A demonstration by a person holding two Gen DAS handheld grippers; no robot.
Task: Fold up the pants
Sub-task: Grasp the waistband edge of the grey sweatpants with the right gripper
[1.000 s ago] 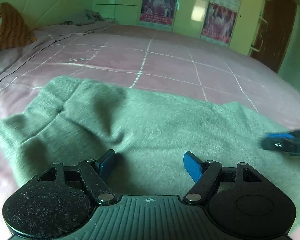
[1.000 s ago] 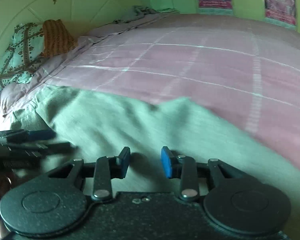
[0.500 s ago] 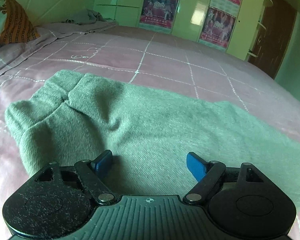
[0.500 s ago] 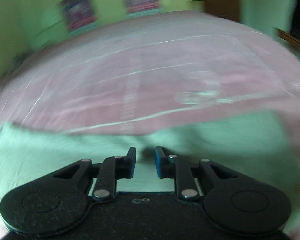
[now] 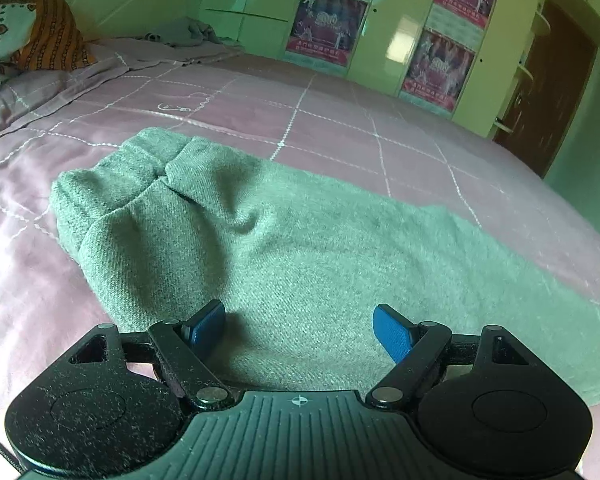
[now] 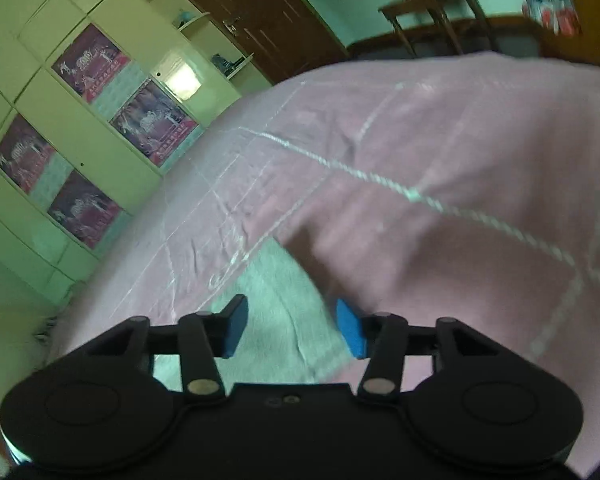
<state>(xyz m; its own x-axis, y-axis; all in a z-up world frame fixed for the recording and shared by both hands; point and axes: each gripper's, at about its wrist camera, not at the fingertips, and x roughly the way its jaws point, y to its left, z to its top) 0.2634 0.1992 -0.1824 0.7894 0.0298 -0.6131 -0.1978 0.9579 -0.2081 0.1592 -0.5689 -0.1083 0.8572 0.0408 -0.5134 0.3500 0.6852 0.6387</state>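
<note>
The pants (image 5: 308, 248) are green and soft, and they lie flat on the pink bed cover (image 5: 340, 120), spread long from one side to the other. I think they are laid out flat like this so that they are easy to fold. At one end the cloth is bunched up into two thick round lumps, side by side. I cannot tell if these are the leg ends or the waist. The left gripper (image 5: 299, 326) is low over the pants, near the bunched end, with its two blue fingers wide apart and nothing between them. It looks ready to grab the cloth there. The right gripper (image 6: 292, 326) is at the other end, where the pants stop and the bed cover begins. Its two blue fingers are apart too and hold nothing, and that view is tilted and a bit blurry. One gripper at each end makes sense, because then both ends can be lifted at once. Counting now: one pair of pants, two grippers, four blue fingers in all. On the cupboard doors (image 5: 384, 36) there are four posters (image 5: 328, 24), and two pillows (image 5: 48, 36) sit in the far corner of the bed.
</note>
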